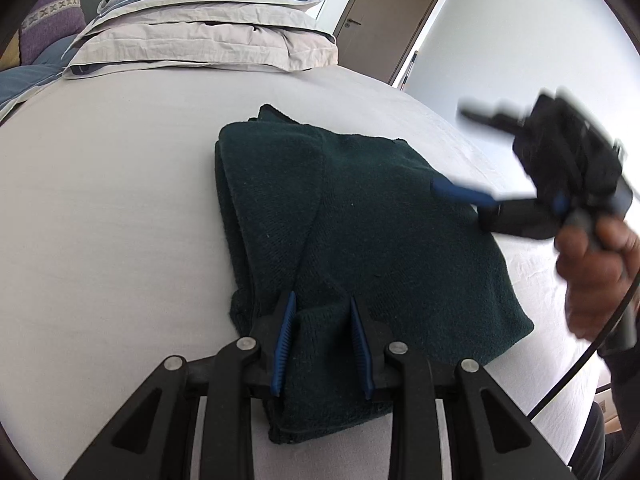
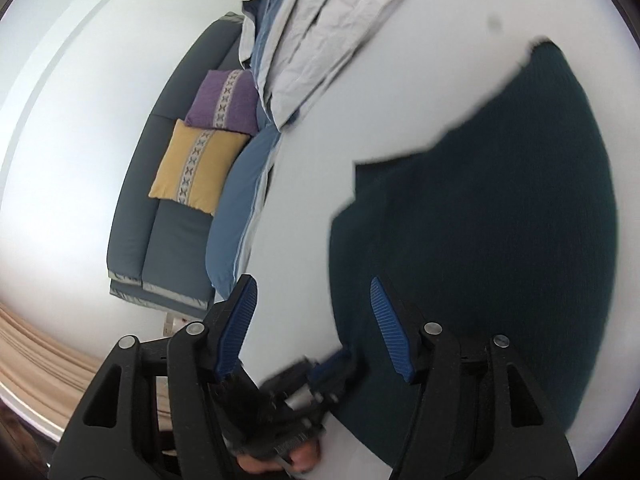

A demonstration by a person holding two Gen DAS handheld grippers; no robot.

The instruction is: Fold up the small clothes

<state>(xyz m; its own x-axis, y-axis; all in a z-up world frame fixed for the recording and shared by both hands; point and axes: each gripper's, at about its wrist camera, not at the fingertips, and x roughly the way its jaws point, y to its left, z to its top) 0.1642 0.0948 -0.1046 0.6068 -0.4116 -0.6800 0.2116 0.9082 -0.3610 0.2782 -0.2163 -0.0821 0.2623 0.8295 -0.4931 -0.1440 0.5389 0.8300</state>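
we see the left gripper [image 1: 322, 344] low in its own view, its two blue pads [image 1: 283, 350] pinched on a bunched fold at the near edge of a dark green knitted garment [image 1: 360, 216]. the jaws stand narrow, with cloth filling the gap between them.

the right gripper [image 2: 316, 330] is spread fairly wide in its own view, with nothing between its blue pads [image 2: 390, 332]; one finger sits over the garment [image 2: 500, 220], the other over bare sheet. from the left view it appears blurred at the right, above the garment's right edge, held by a person's hand [image 1: 596, 276] with a black cable [image 1: 580, 356] trailing down.

the garment lies folded into a rough rectangle in the middle of a pale grey bed sheet [image 1: 120, 200], with layered edges showing along its left side.

beyond it, at the far end of the bed, folded grey and blue bedding [image 1: 208, 36] is stacked. a brown door [image 1: 384, 16] stands in the white wall behind. in the right view a dark grey sofa [image 2: 168, 240] sits beside the bed, carrying a purple cushion [image 2: 224, 100] and a yellow cushion [image 2: 196, 168], each with a patterned stripe.
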